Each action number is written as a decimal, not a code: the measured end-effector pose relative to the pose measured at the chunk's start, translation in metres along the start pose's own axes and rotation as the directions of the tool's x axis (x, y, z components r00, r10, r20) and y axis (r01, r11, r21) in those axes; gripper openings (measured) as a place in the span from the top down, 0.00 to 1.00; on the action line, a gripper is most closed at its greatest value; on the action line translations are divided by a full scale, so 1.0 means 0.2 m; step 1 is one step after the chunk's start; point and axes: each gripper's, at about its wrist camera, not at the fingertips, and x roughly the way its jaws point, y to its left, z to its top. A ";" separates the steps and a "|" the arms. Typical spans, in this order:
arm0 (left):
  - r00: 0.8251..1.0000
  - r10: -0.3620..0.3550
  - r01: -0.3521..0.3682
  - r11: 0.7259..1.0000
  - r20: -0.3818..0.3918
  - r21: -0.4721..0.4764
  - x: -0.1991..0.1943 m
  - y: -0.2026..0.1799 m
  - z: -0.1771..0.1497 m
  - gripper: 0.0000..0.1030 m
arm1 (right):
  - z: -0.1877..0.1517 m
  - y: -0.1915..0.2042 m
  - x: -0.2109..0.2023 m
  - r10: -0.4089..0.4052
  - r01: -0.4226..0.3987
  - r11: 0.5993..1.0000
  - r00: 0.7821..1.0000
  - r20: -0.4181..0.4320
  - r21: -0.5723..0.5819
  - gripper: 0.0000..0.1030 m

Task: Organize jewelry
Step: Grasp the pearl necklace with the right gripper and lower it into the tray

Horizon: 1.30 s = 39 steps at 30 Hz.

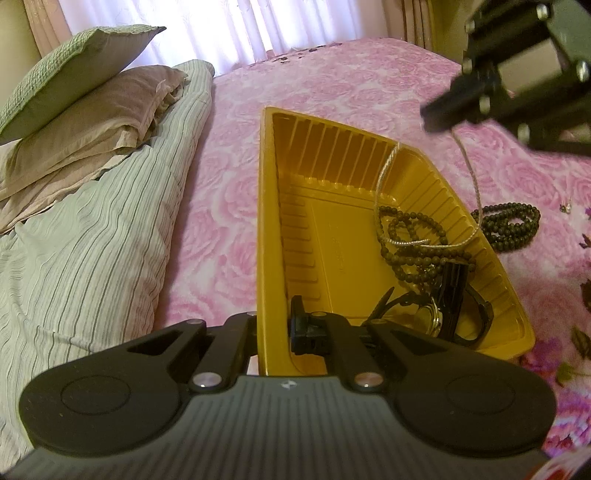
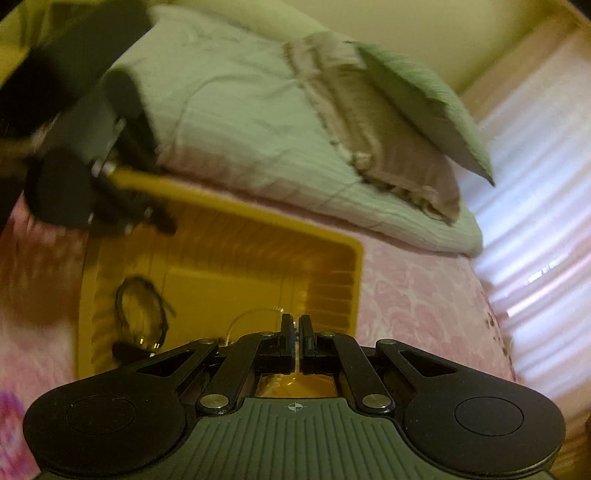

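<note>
— Left wrist view: our left gripper [image 1: 271,325] has its fingers clamped on the yellow tray's [image 1: 266,221] near wall, steadying it on the bed [image 1: 229,177].

— And our right gripper [image 2: 295,332], fingers pinched together on the thin chain [image 1: 476,188], trails it over the rim. Bead necklace [image 1: 410,240] and watch [image 1: 458,306] lie ahead-right of our left fingers; more beads [image 1: 511,225] wait outside.

A bedroom at home — a bed under a pink rose-patterned bedspread [image 1: 332,85], stacked pillows [image 1: 92,110] on a folded striped duvet [image 1: 92,240], sheer curtains [image 1: 229,26] glowing behind.
</note>
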 end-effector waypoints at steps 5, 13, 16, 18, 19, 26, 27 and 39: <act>1.000 -0.002 0.002 1.000 0.000 -0.005 0.00 0.01 0.00 0.97 | -0.05 0.05 0.09 -0.014 0.011 0.998 0.999 -0.041 -0.063 0.98; 1.000 -0.003 0.003 1.000 -0.003 -0.011 0.01 0.01 -0.01 0.97 | -0.04 -0.04 0.13 -0.107 0.107 0.994 0.994 0.023 0.007 0.98; 1.000 -0.003 0.003 1.000 -0.003 -0.013 0.01 0.01 -0.01 0.97 | -0.02 -0.09 0.14 -0.127 0.125 0.991 0.991 0.047 0.044 0.98; 1.000 -0.003 0.003 1.000 -0.003 -0.012 0.01 0.01 -0.01 0.97 | 0.00 -0.11 0.15 -0.125 0.122 0.991 0.991 0.056 0.063 0.98; 1.000 -0.004 0.003 1.000 -0.004 -0.013 0.01 0.02 -0.01 0.97 | 0.01 -0.12 0.16 -0.119 0.115 0.991 0.991 0.054 0.067 0.98; 1.000 -0.005 0.005 1.000 -0.004 -0.016 0.01 0.02 -0.01 0.97 | 0.02 -0.14 0.15 -0.096 0.088 0.987 0.994 0.057 0.132 0.98; 1.000 -0.005 0.005 1.000 -0.004 -0.017 0.01 0.02 -0.01 0.97 | 0.01 -0.14 0.12 -0.100 0.089 0.983 0.993 0.064 0.158 0.98; 1.000 0.000 0.000 1.000 -0.005 -0.020 0.02 0.01 -0.01 0.97 | -0.51 -0.18 -0.20 -0.145 0.105 0.660 0.989 -0.012 0.744 0.98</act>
